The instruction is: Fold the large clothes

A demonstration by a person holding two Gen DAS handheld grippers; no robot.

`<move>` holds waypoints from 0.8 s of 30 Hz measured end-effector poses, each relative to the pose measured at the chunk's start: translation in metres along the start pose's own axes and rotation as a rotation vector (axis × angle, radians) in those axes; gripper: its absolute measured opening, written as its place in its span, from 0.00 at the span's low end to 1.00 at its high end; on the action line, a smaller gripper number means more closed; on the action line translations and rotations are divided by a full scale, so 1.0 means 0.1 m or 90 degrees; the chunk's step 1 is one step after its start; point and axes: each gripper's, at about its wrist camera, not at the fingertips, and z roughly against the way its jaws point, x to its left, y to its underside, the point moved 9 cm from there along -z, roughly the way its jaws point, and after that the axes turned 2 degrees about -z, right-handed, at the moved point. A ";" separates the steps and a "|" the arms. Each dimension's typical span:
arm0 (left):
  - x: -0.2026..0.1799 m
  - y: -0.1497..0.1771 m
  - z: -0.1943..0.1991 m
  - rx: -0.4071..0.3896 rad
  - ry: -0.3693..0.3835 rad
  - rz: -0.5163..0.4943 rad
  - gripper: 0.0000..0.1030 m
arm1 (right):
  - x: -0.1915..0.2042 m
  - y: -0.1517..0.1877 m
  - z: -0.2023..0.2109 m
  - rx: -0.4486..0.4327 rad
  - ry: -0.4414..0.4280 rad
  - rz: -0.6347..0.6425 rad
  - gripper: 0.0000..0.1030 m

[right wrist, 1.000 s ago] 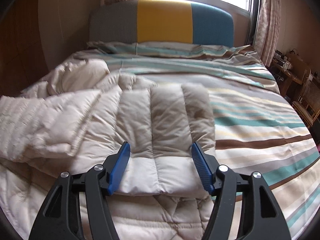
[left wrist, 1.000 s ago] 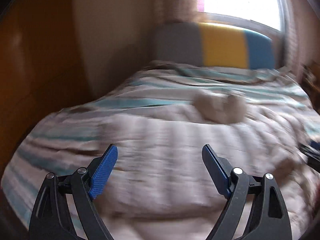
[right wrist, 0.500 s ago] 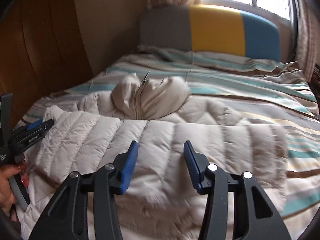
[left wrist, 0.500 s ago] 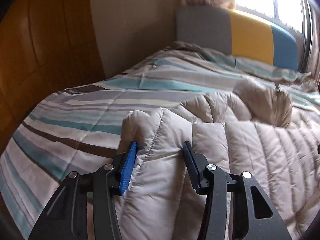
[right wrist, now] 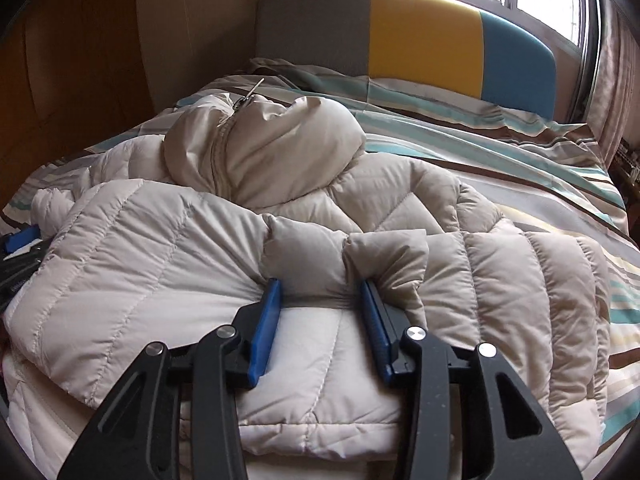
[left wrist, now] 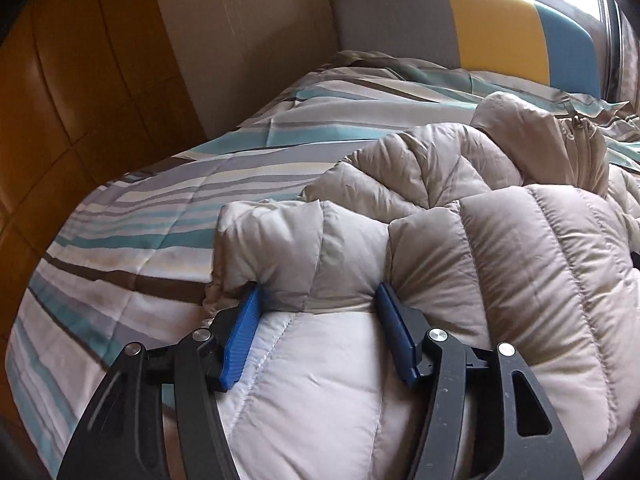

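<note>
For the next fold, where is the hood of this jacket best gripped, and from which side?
Grip the hood at its rounded far rim, coming from the headboard side. It lies bunched above the folded jacket, zipper facing up, so the rim likely offers the thinnest pinchable edge. Both grippers, left and right, pinch the jacket.

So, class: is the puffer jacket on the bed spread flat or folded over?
Folded over: the jacket has one quilted layer doubled across another, pinched by both grippers.

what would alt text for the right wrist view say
The right claw pinches a fold of a beige puffer jacket spread on a striped bed. The jacket's hood bunches ahead, before a grey, yellow and blue headboard.
</note>
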 end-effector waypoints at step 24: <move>-0.70 -0.14 -0.21 0.026 0.142 0.030 0.80 | 0.07 0.08 0.04 -0.006 0.017 0.016 0.40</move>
